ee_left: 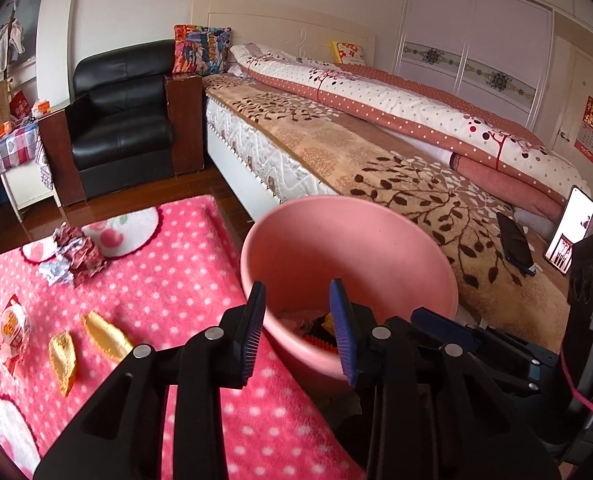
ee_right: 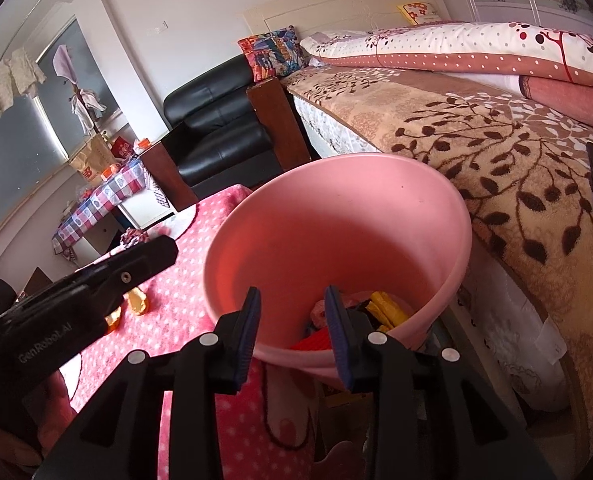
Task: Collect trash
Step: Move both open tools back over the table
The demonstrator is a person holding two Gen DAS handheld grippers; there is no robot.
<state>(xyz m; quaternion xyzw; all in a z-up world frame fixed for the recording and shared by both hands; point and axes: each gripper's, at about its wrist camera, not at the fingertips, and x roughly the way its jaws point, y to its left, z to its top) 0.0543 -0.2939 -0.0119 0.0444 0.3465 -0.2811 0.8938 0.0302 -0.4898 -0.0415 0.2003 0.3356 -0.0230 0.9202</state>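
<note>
A pink bin [ee_left: 348,248] stands on the pink dotted rug [ee_left: 168,280] beside the bed. My left gripper [ee_left: 298,332] hovers open at the bin's near rim with nothing between its pads. My right gripper [ee_right: 294,332] is open over the same rim [ee_right: 336,220], also empty. Inside the bin lie a yellow wrapper [ee_right: 388,308] and a red item [ee_right: 312,342]. On the rug to the left lie a crumpled paper wad [ee_left: 76,254], two yellow pieces [ee_left: 62,360] [ee_left: 106,336] and a snack packet [ee_left: 14,328]. A finger [ee_right: 144,258] of the left gripper shows at the left of the right wrist view.
The bed [ee_left: 376,152] with a leaf-patterned blanket runs along the bin's right side, with a dark phone [ee_left: 516,244] on it. A black armchair [ee_left: 124,120] stands behind the rug, a checked-cloth table [ee_left: 8,152] at far left. A black stand [ee_left: 588,300] holding a lit phone rises at right.
</note>
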